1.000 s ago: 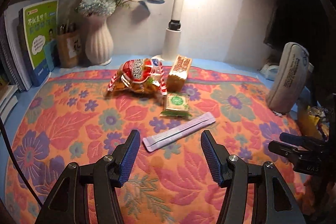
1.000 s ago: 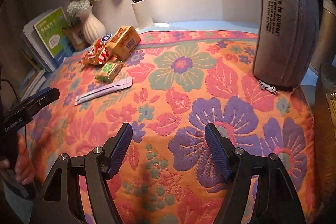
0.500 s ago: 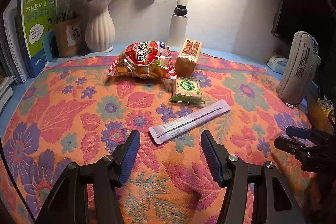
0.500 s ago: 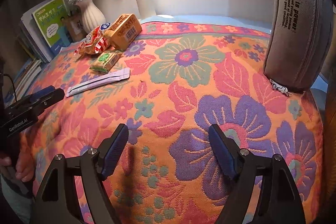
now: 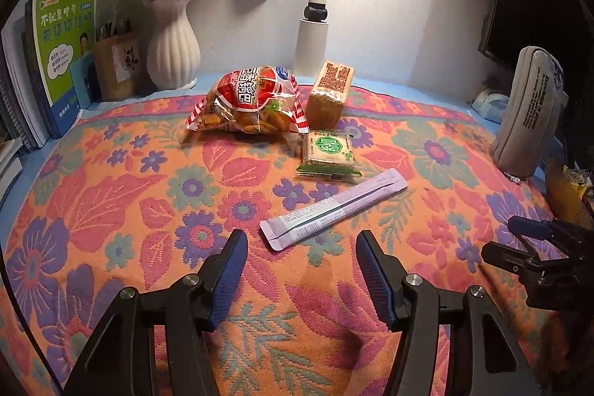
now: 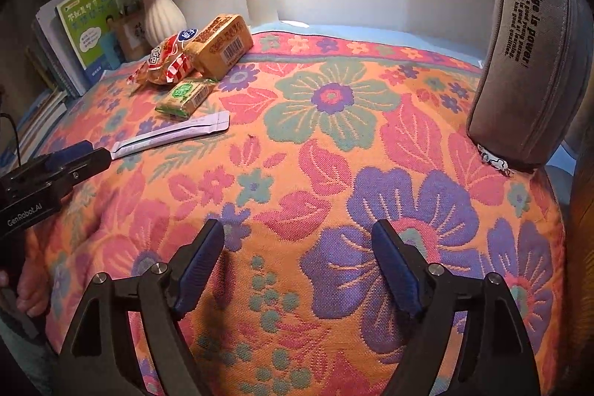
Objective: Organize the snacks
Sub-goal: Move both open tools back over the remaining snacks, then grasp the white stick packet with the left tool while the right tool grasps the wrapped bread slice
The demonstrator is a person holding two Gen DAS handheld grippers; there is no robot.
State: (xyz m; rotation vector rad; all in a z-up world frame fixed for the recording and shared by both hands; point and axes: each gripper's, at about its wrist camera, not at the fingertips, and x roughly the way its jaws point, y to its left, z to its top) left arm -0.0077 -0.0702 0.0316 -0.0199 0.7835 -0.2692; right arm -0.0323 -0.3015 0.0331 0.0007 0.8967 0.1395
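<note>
Four snacks sit on the floral cloth (image 5: 111, 195): red bag (image 5: 249, 105), brown block (image 5: 328, 95), green packet (image 5: 327, 153), lilac stick (image 5: 331, 208). Left gripper (image 5: 300, 257) and right gripper (image 6: 299, 247) both wide open, holding nothing.

four snack packets (image 5: 248, 104), one pencil case (image 5: 529, 114), one vase (image 5: 171, 41)

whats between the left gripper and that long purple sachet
Nothing but bare floral cloth. In the left wrist view the open left gripper faces the purple sachet, whose near end lies just beyond the fingertips.
</note>
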